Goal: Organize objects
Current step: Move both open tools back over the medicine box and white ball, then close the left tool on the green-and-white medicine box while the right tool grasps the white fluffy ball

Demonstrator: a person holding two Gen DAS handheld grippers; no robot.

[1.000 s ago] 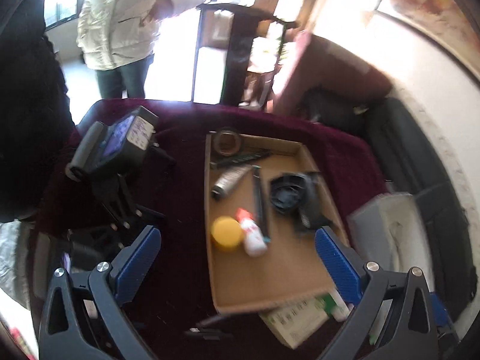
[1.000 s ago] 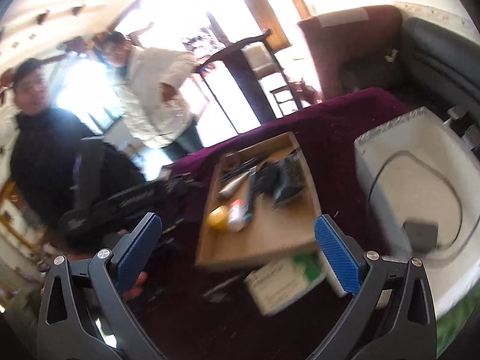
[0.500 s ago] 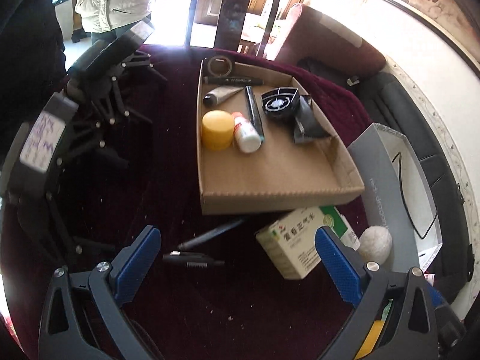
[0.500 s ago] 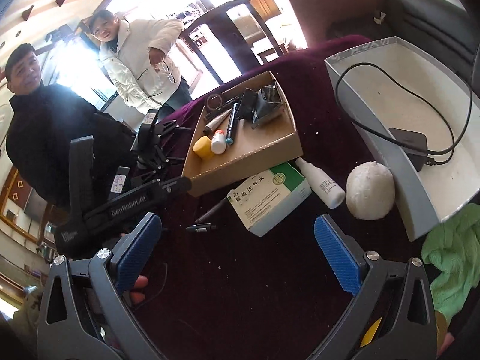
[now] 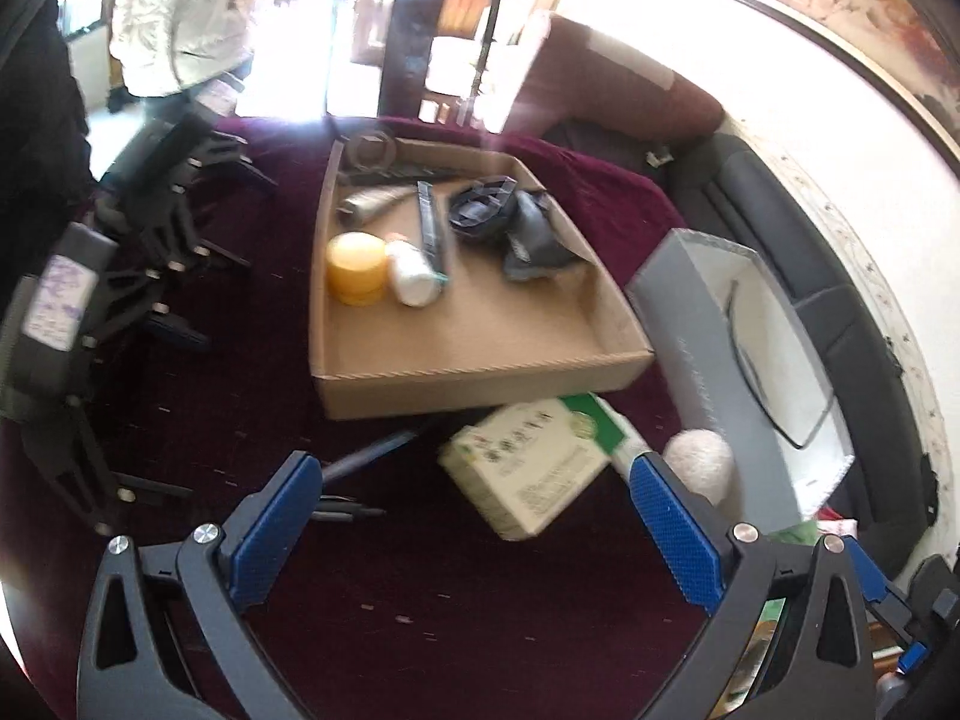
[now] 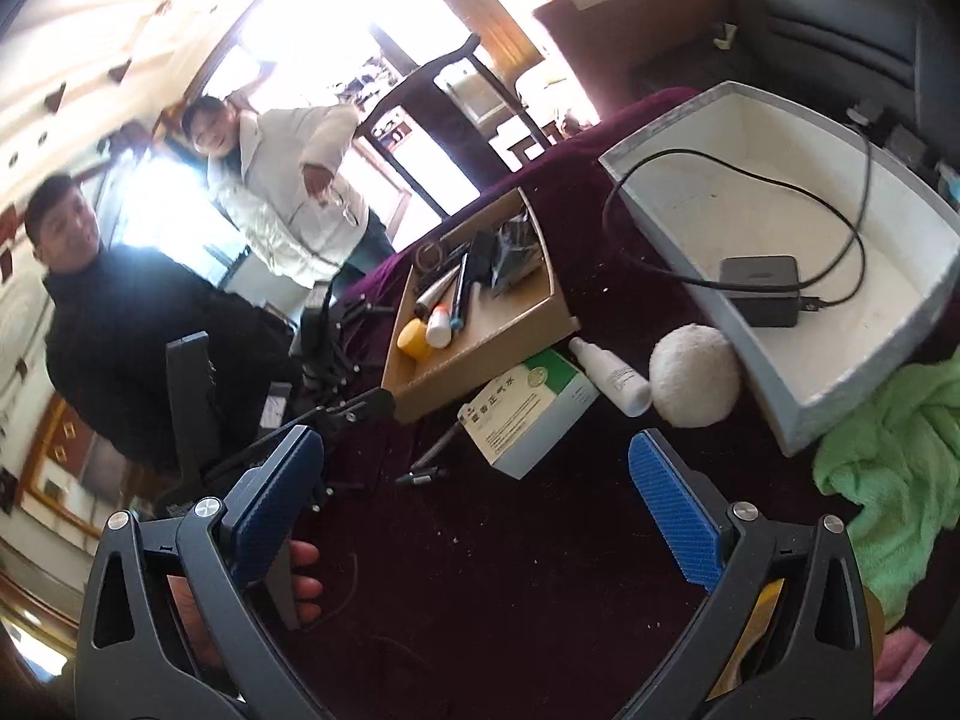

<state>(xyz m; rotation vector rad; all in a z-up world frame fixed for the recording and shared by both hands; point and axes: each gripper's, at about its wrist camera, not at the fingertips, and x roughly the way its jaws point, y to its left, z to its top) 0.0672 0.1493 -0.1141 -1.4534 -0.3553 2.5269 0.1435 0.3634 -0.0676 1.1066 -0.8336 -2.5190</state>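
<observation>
Left to right: spare gripper rigs (image 5: 108, 276) are parked on the far-left desk (image 5: 480, 600), out of the work area

Cardboard tray (image 5: 480, 384) mid-desk looks like the sorted bin: yellow jar (image 5: 356, 269), white bottle (image 5: 410, 275), tube, marker and black fan lie inside it

Unsorted items sit loose just near of the tray: two pens (image 5: 366, 455), green-white medicine box (image 5: 528, 468), small white bottle (image 6: 612, 375), white fluffy ball (image 6: 695, 376)

Grey bin (image 6: 840, 312) at right holds only the charger and cable

Green cloth (image 6: 900, 468) at near right

Left tool (image 5: 474, 516) released, empty, hovering over the medicine box, probably first pick

Right tool (image 6: 474, 504) released, empty

Versus 0.5 s ago: left view sits closer and lower, box more centred between the fingers; right view closed in too; nothing on the desk has moved
</observation>
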